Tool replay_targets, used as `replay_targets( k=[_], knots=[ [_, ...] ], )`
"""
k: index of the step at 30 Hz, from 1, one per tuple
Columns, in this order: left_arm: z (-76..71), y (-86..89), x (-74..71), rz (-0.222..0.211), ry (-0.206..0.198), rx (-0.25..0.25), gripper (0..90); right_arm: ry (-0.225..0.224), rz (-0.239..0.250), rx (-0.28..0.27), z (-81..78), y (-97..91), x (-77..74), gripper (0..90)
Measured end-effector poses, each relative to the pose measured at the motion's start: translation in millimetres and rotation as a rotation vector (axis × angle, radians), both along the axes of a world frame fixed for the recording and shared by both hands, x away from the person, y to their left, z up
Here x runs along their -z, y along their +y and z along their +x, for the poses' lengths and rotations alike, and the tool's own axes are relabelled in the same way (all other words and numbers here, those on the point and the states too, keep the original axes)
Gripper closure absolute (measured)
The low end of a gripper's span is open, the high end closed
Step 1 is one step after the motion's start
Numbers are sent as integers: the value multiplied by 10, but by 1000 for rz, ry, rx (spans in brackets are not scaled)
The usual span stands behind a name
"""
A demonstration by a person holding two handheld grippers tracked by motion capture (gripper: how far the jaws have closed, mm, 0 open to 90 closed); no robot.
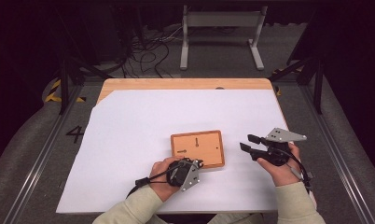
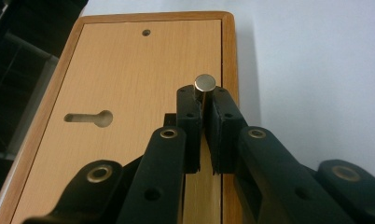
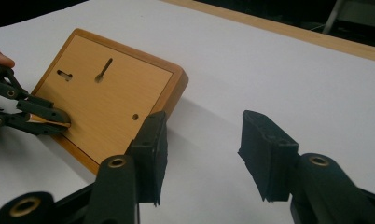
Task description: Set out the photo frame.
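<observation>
Left gripper [image 2: 204,116]: clenched on a metal pin [image 2: 204,84], held upright over the wooden board [image 2: 129,70].
Pin: judged light, stiff, slippery; best gripped low on its shaft.
Right gripper [image 3: 204,158]: released, nothing grasped, right of the board.

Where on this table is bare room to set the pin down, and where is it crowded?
Bare white sheet lies behind the wooden board to the far edge, and left of it. Crowded: the board's near edge, where the left claw grips the metal pin, and the open right claw beside it.
</observation>
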State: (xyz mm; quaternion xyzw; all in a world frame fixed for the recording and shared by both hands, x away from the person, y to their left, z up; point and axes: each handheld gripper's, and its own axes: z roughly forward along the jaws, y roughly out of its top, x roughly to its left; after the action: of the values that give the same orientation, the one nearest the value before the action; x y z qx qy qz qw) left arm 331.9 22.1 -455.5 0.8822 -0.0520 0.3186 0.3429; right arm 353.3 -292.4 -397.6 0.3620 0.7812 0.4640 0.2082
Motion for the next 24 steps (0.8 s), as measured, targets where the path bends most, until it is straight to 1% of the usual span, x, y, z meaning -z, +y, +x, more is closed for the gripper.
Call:
replay_targets(
  k=[2,3,4,6,7,8,9,10,11,12,13,14,15,17,18,20,24],
  knots=[
    [-24,-8,5,11,-15,1,844,29,2,-27,34,60,21,490],
    [-31,-8,-1,29,-27,4,844,41,7,-40,49,93,22,483],
    [-40,-13,6,22,-31,2,844,44,6,-55,67,135,20,468],
    [-46,-14,4,31,-38,3,844,56,-12,-75,104,208,1,443],
    [-49,-17,5,31,-43,3,844,55,-23,-78,122,233,-10,433],
    [-58,-19,5,38,-48,-1,844,57,-28,-86,156,270,-27,413],
    [-58,-19,5,38,-48,-1,844,57,-28,-86,156,270,-27,413],
    [-65,-23,8,39,-52,-2,844,70,-24,-97,204,315,-39,376],
    [-75,-27,10,41,-60,-5,844,93,-30,-115,276,373,-49,338],
    [-75,-27,10,41,-60,-5,844,93,-30,-115,276,373,-49,338],
    [-73,-21,6,50,-59,-5,844,115,-23,-131,344,430,-44,300],
    [-73,-21,6,50,-59,-5,844,115,-23,-131,344,430,-44,300],
    [-71,-22,10,41,-58,-2,844,133,-24,-141,379,460,-34,284],
    [-79,-22,17,35,-53,-6,844,165,-47,-150,450,540,2,271],
    [-78,-23,17,36,-56,-5,844,174,-50,-158,475,573,19,268],
    [-77,-22,17,35,-54,-4,845,195,-48,-171,533,637,61,259],
    [-79,-22,17,36,-55,-6,845,258,-35,-185,649,718,147,236]
  ],
)
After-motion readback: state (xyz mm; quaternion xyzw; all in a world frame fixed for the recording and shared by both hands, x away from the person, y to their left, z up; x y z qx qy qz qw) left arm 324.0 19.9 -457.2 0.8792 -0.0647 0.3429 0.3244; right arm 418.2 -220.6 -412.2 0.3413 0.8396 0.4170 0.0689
